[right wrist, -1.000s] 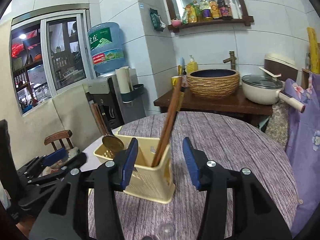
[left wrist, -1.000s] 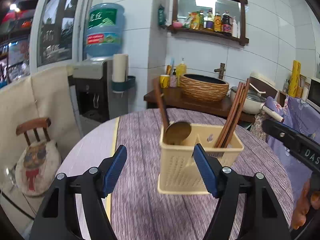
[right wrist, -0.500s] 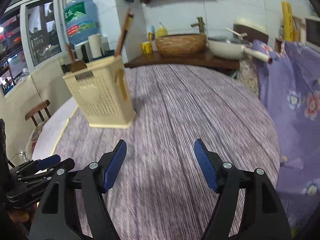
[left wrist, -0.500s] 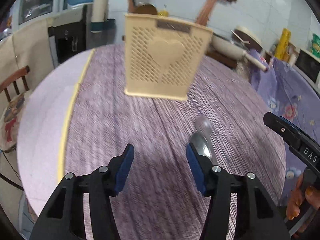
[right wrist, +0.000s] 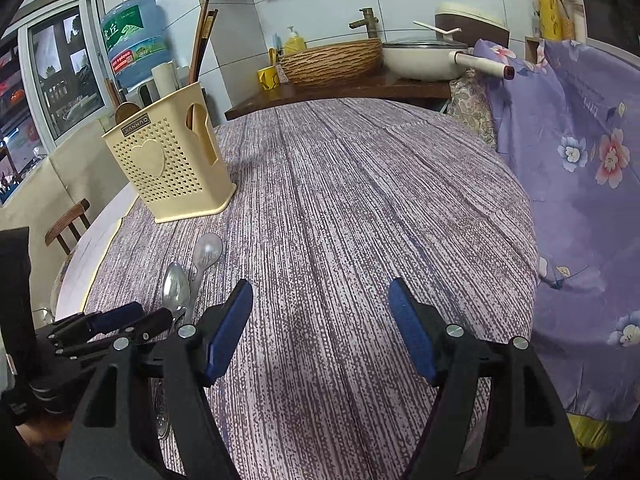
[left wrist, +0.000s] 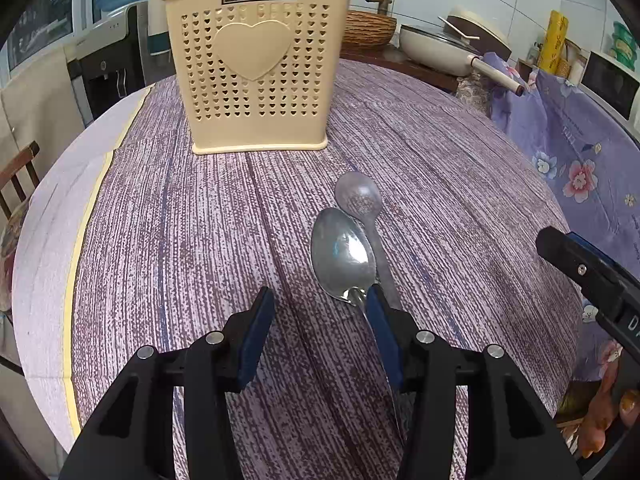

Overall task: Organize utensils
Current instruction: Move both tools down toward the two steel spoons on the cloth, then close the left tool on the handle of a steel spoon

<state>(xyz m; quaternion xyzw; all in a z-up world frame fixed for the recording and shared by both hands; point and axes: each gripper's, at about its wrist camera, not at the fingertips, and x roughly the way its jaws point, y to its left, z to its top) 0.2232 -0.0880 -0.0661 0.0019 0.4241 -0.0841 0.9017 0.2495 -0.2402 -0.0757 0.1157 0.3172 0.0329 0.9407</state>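
— Two metal spoons lay on the purple wood-grain tablecloth [left wrist: 208, 208] when I checked my feeds. Item one: a large shiny steel spoon [left wrist: 343, 254], bowl up. Item two: a smaller dull grey spoon [left wrist: 359, 199], its handle running along the right side of the first and touching it.

— Where did your grippers stand?

— My left gripper [left wrist: 320, 332] hung low over the table with its blue-padded fingers spread; the right pad [left wrist: 383, 336] sat at the neck of the large spoon, over both handles, and nothing was pinched between the pads. My right gripper [right wrist: 320, 328] was spread wide over bare cloth, well apart from the spoons, which showed at its left.

— And the holder?

— Item three: a cream perforated plastic utensil caddy with a raised heart [left wrist: 256, 68], upright at the far side of the table beyond the spoons. Inside it I saw brown wooden chopsticks [right wrist: 200, 46] and a wooden ladle [right wrist: 125, 113], in separate compartments.

— Surroundings?

— A woven basin [right wrist: 332, 62], a white lidded pan [right wrist: 424, 58], and a blue water jug [right wrist: 134, 42].
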